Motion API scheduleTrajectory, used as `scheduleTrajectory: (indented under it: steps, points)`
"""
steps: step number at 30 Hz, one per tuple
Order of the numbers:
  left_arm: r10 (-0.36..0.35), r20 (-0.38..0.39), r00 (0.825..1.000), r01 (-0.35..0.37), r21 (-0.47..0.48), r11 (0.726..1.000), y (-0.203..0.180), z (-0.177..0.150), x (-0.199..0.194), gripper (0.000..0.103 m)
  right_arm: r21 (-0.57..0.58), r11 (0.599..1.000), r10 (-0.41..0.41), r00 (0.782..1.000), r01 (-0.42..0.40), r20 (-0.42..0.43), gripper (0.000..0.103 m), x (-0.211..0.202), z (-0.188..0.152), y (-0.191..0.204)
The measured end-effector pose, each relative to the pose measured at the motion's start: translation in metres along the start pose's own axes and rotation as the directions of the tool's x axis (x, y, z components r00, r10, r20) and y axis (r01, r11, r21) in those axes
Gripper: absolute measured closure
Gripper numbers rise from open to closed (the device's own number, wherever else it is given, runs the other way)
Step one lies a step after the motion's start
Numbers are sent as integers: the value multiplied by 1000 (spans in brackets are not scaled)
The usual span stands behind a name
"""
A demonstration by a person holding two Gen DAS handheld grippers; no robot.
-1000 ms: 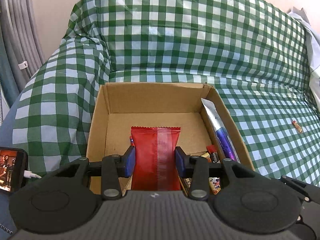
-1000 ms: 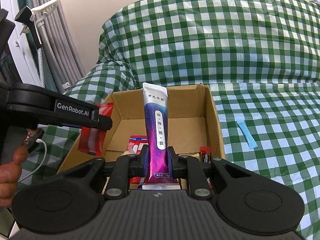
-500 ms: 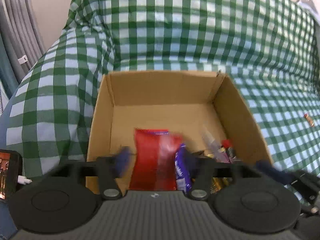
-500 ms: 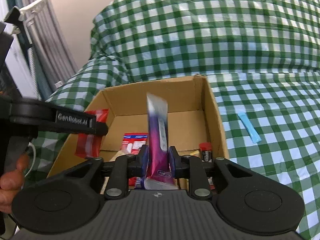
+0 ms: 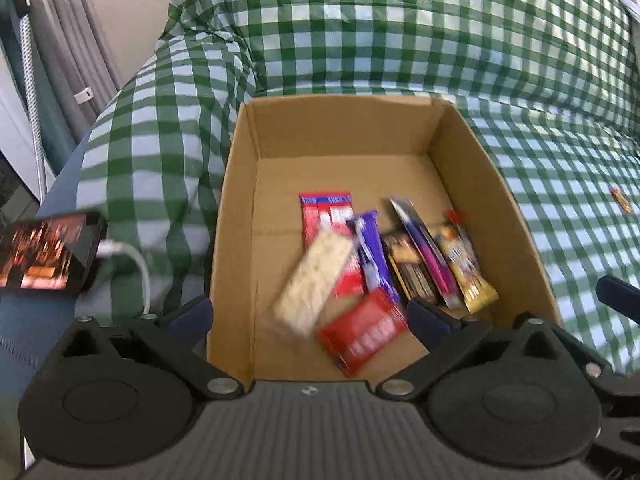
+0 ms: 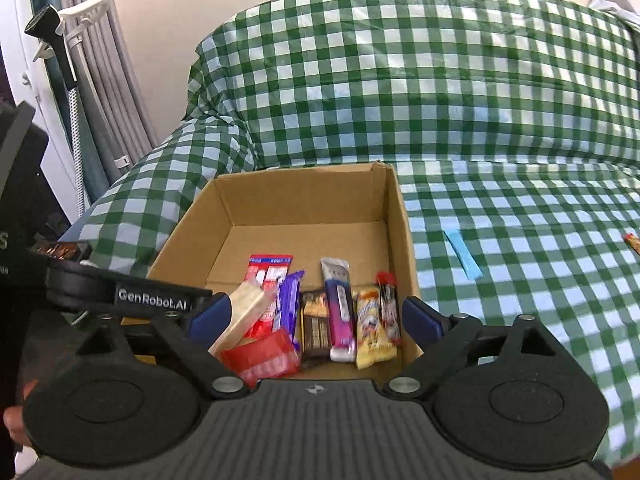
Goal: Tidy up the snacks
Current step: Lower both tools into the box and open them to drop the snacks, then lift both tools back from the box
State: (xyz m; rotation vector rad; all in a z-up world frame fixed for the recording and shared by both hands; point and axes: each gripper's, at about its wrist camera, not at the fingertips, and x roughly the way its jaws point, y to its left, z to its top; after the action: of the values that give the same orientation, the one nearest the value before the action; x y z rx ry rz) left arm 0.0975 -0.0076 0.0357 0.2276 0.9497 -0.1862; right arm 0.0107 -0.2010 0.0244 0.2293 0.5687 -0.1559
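Observation:
An open cardboard box (image 5: 236,216) (image 6: 404,216) sits on the green checked cover and holds several snack packs. The red pack (image 5: 362,332) (image 6: 262,354) lies at the near end of the box. The purple-pink pouch (image 5: 426,252) (image 6: 340,308) lies among the other packs. My left gripper (image 5: 310,314) is open and empty above the box's near edge. My right gripper (image 6: 316,320) is open and empty over the same end. The left gripper's arm (image 6: 128,294) shows at the left of the right wrist view.
A light blue stick (image 6: 462,254) and a small orange candy (image 5: 622,200) (image 6: 634,242) lie on the cover right of the box. A phone (image 5: 44,254) with a white cable lies to the left. Curtains (image 6: 116,80) hang at the far left.
Both grippers opened. The red pack dropped from the left gripper and the purple-pink pouch from the right; both now lie in the box. Both grippers have risen and tilted downward.

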Motion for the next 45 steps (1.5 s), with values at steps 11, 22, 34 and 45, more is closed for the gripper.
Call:
scheduleTrajectory:
  steps: [11,22,34,45]
  points:
    - [4,32,999,-5,17,1000,-8,-79,-76,0,-60,996,-58,994,63,89,3,-95,-44,20]
    - [27,83,996,-24,-29,999,-10,-109,-112,0,-95,993,-51,987,66,153,3,-139,-64,29]
    - [34,105,994,-33,-7,999,-17,-113,-124,0,-78,994,-56,983,71,174,2,-154,-71,25]
    - [37,97,995,-38,4,999,-17,-115,-123,0,-72,995,-53,985,65,166,2,-156,-73,23]
